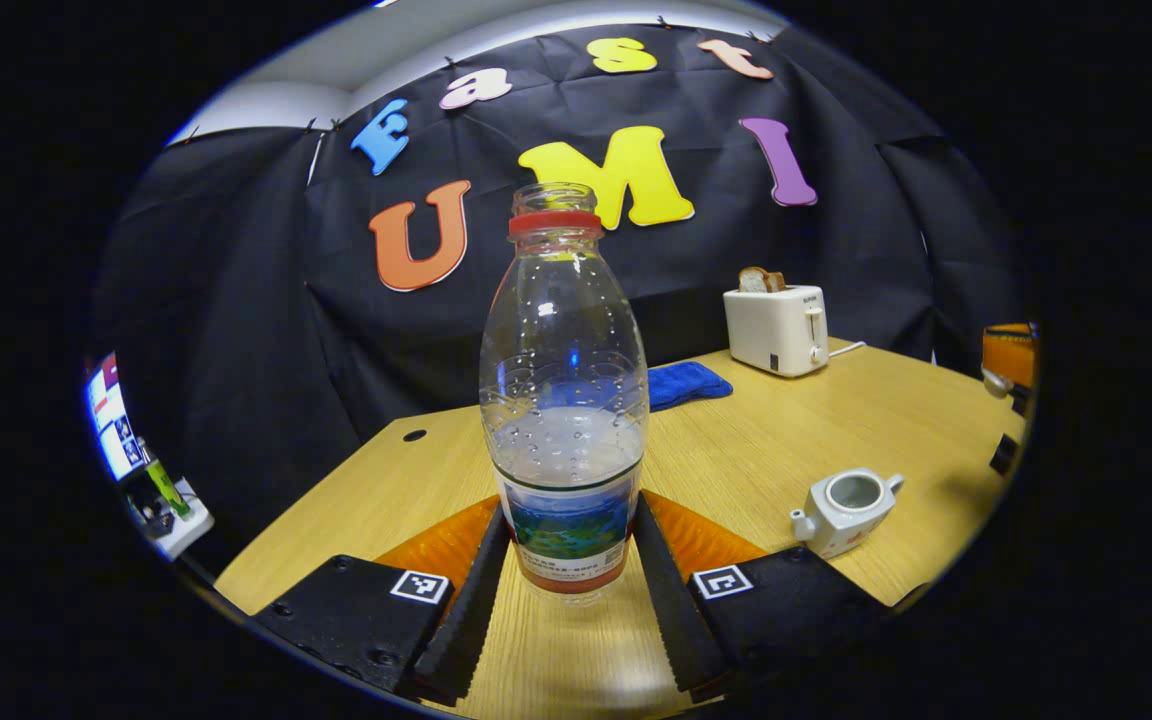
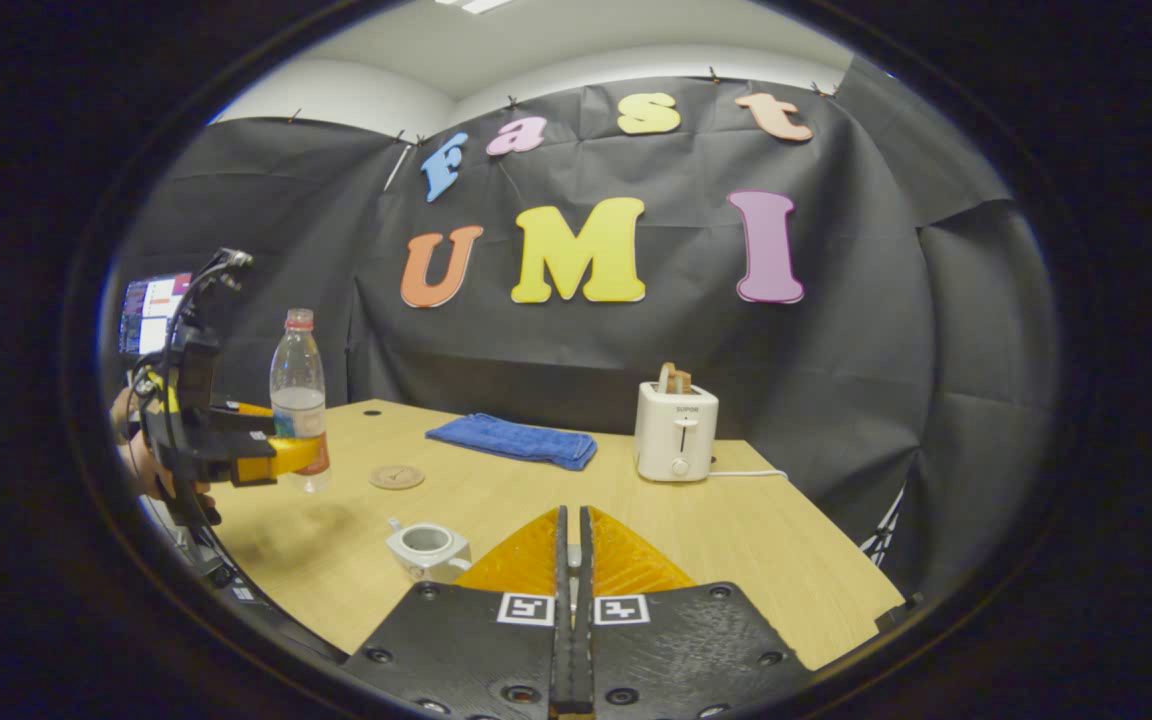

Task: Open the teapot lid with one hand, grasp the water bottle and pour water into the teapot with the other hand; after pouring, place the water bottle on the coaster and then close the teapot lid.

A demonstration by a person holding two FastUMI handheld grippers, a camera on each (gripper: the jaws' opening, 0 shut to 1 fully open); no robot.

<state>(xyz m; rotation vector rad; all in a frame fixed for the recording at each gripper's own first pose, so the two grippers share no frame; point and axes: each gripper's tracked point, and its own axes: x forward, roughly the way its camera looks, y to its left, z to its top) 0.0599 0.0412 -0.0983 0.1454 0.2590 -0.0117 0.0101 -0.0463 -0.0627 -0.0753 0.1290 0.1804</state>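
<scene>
Between the fingers of the left gripper [image 1: 566, 590] the water bottle [image 1: 563, 400] is clamped low on its label, upright, uncapped and partly filled; in the right gripper view it is seen lifted just clear of the surface [image 2: 736, 540]. Nearest the right gripper [image 2: 572, 560], whose fingers are pressed nearly together, something pale appears to be pinched — whether it is the lid cannot be told. Just beside that gripper the teapot [image 2: 425, 547] is seen with its mouth uncovered. Farther on, the coaster [image 2: 396, 477] is left bare, and beyond it a blue cloth [image 2: 514, 441] and a toaster [image 2: 675, 430] are set against the wall. The lid step is judged done and the bottle grasped — pouring is in hand. Next, the bottle must be carried over the teapot's mouth and tipped slowly, neck aimed inside.
</scene>
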